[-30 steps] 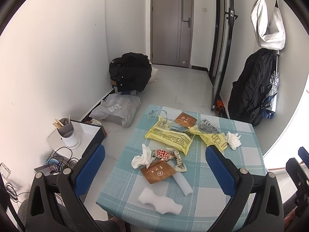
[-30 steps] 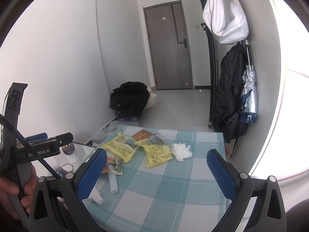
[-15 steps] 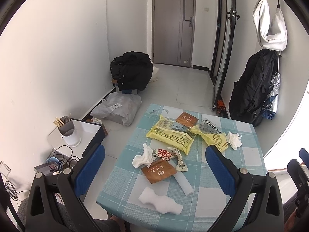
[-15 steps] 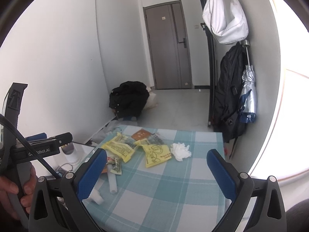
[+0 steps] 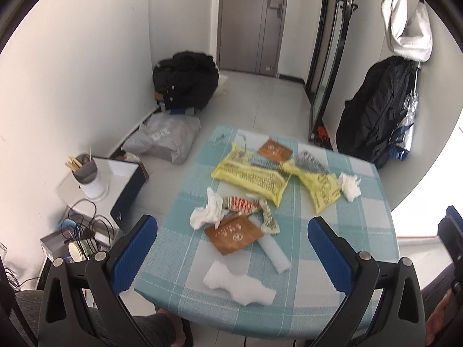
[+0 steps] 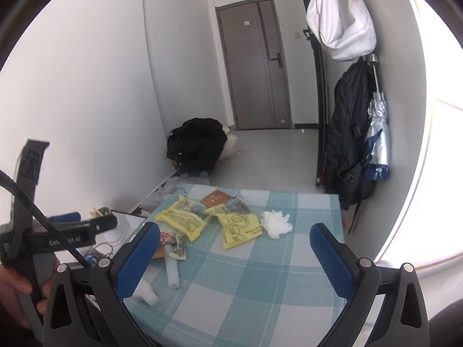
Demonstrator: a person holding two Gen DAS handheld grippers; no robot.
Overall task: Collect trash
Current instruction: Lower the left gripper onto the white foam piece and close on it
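Note:
Trash lies spread on a table with a blue checked cloth [image 5: 361,240]. In the left wrist view I see two yellow wrappers [image 5: 251,176] [image 5: 321,190], two brown packets [image 5: 234,234] [image 5: 273,151], crumpled tissues [image 5: 208,214] [image 5: 350,186], a striped candy wrapper [image 5: 246,205], a white foam tube [image 5: 275,254] and a white foam piece [image 5: 237,286]. My left gripper [image 5: 231,248] hovers open above the table's near edge, holding nothing. The right wrist view shows the yellow wrappers [image 6: 240,228], a tissue [image 6: 275,222] and the foam tube [image 6: 172,271]. My right gripper [image 6: 234,251] is open and empty over the cloth [image 6: 260,289].
A black bag [image 5: 185,82] and a grey plastic sack [image 5: 165,140] lie on the floor by the left wall. A white box with a cup of sticks [image 5: 86,173] and cables [image 5: 84,228] stands left of the table. A black backpack [image 5: 373,110] and an umbrella [image 6: 376,141] hang on the right wall.
The left gripper has drifted forward and down slightly, so the table and trash look a little nearer. The right gripper has barely moved. Both stay open.

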